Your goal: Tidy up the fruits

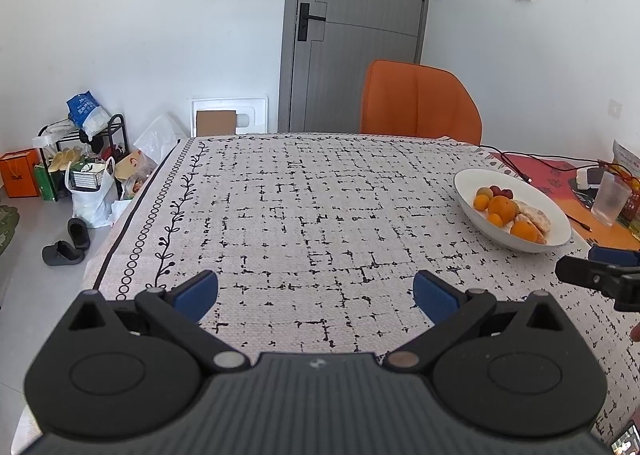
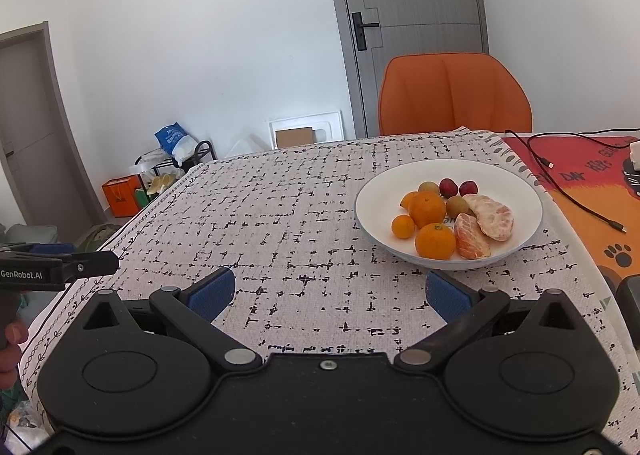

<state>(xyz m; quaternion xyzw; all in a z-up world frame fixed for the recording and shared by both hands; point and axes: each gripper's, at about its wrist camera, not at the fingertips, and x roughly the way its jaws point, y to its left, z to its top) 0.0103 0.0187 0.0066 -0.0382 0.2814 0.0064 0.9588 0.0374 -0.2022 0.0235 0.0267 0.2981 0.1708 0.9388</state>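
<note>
Both grippers hang low over the near edge of the table (image 2: 280, 215), and both hold nothing. On the left gripper (image 1: 316, 295) the blue pads are spread wide apart, and the right gripper (image 2: 330, 295) is spread wide too — only the patterned cloth shows in the gaps. The right one points at the white bowl (image 2: 372, 191), which sits toward the right side of the table, near where the orange mat (image 2: 592, 199) begins. All the fruit lies in that bowl: oranges (image 2: 427, 209), peeled orange pieces (image 2: 492, 217), small brown fruits and two red ones (image 2: 449, 187) at the back. None lies loose on the cloth. This could be fruit already gathered up — or fruit waiting to be sorted. An orange chair (image 2: 454, 95) stands at the far edge.
</note>
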